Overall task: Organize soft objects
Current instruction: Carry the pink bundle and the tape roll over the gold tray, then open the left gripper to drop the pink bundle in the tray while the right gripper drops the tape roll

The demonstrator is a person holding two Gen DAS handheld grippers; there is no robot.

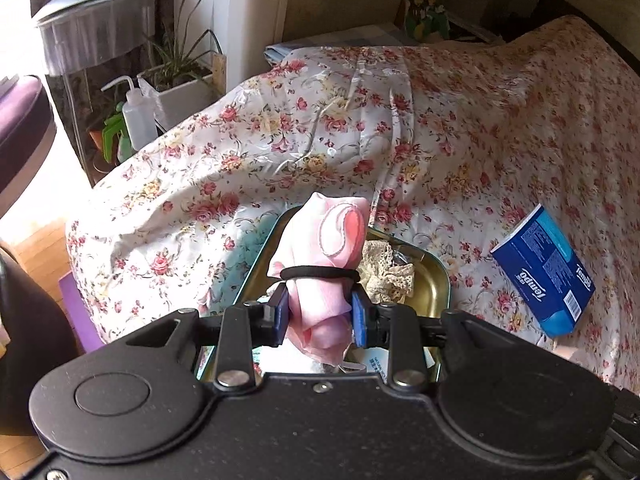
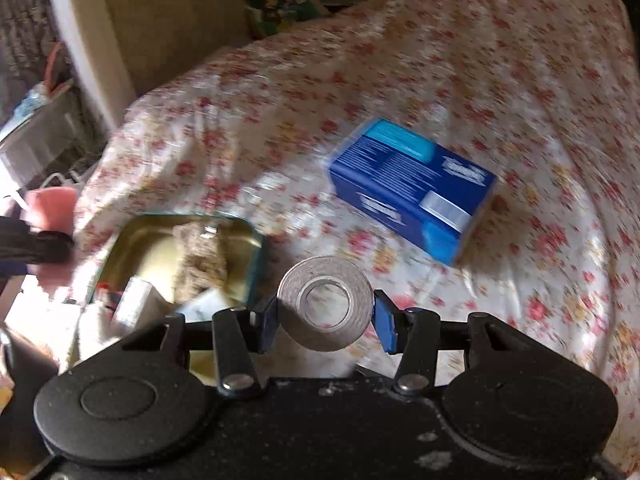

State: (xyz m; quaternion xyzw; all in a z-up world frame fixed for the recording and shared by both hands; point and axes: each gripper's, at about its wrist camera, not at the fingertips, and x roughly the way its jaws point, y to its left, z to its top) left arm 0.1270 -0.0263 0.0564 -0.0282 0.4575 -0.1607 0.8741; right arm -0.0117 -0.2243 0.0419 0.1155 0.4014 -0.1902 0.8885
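Note:
My left gripper [image 1: 319, 312] is shut on a rolled pink cloth [image 1: 322, 256] bound by a black hair tie [image 1: 320, 273], held above an open gold tin [image 1: 432, 280] on the flowered bed. Beige lace [image 1: 386, 266] lies in the tin. My right gripper [image 2: 325, 320] is shut on a grey tape roll [image 2: 325, 306], held just right of the tin [image 2: 132, 236], which holds lace [image 2: 202, 260] and small packets. The pink cloth [image 2: 52, 204] and left gripper show blurred at the far left of the right wrist view.
A blue Tempo tissue box [image 1: 546, 272] lies on the flowered bedspread [image 1: 480, 120] right of the tin; it also shows in the right wrist view [image 2: 412, 188]. Beside the bed stand a white planter [image 1: 180, 92], a squeeze bottle [image 1: 136, 116] and a glass side table [image 1: 92, 32].

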